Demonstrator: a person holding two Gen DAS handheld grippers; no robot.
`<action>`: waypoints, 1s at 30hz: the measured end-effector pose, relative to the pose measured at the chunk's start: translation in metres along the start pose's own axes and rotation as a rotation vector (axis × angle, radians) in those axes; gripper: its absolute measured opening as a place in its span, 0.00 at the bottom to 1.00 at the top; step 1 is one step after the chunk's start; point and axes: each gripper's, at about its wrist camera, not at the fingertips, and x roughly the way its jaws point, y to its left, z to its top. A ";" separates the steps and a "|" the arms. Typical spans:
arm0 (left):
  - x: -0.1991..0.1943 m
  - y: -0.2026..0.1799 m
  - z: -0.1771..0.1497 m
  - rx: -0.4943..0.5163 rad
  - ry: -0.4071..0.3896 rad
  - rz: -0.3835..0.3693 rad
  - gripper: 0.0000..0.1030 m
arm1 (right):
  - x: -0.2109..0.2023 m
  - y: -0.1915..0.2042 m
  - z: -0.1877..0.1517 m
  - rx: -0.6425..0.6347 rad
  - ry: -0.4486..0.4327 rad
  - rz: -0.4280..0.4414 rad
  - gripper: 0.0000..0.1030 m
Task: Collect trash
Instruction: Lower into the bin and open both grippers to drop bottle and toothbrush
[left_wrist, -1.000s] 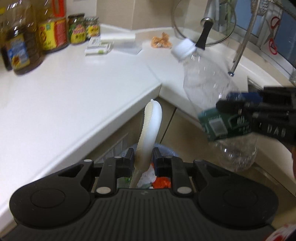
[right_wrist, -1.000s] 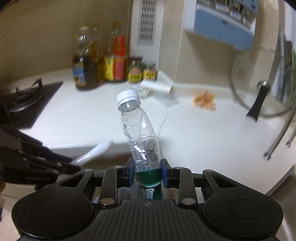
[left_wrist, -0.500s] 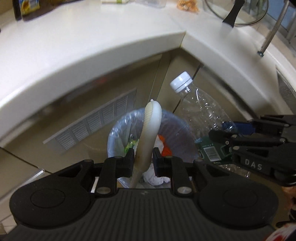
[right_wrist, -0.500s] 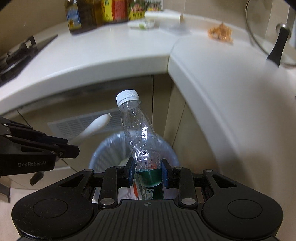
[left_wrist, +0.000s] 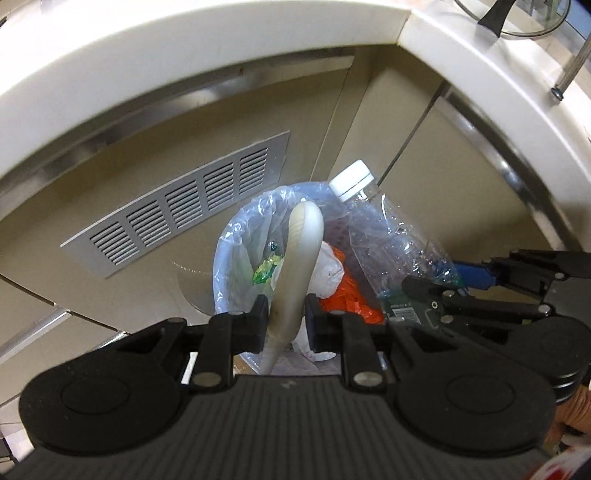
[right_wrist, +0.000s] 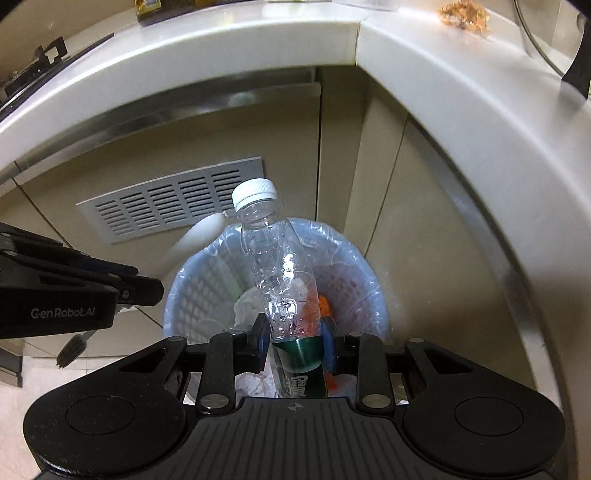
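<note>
My left gripper (left_wrist: 286, 323) is shut on a cream plastic handle (left_wrist: 301, 258) and holds it over a bin lined with a blue bag (left_wrist: 236, 254). My right gripper (right_wrist: 293, 339) is shut on a clear plastic bottle (right_wrist: 273, 266) with a white cap and green label, also above the bin (right_wrist: 199, 280). The bottle (left_wrist: 388, 240) and right gripper (left_wrist: 436, 295) show at the right of the left wrist view. The left gripper (right_wrist: 147, 286) and the handle (right_wrist: 195, 236) show at the left of the right wrist view. The bin holds white, orange and green scraps.
The bin stands on the floor in the inner corner of beige cabinets, below the white counter edge (left_wrist: 184, 48). A metal vent grille (left_wrist: 184, 206) is set in the left cabinet. An orange-brown scrap (right_wrist: 465, 16) and a glass lid (right_wrist: 554, 40) lie on the counter.
Both grippers have dropped from counter height to below the counter edge and closer over the bin, each still holding its item.
</note>
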 end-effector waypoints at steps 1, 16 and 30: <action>0.003 0.001 0.000 -0.003 0.004 0.001 0.18 | 0.003 -0.001 -0.001 0.002 0.004 0.001 0.29; 0.049 0.001 0.001 -0.052 0.041 0.001 0.18 | 0.043 -0.011 0.006 0.034 0.046 0.003 0.29; 0.068 -0.004 0.008 -0.071 0.062 -0.011 0.18 | 0.052 -0.017 0.006 0.049 0.044 -0.001 0.29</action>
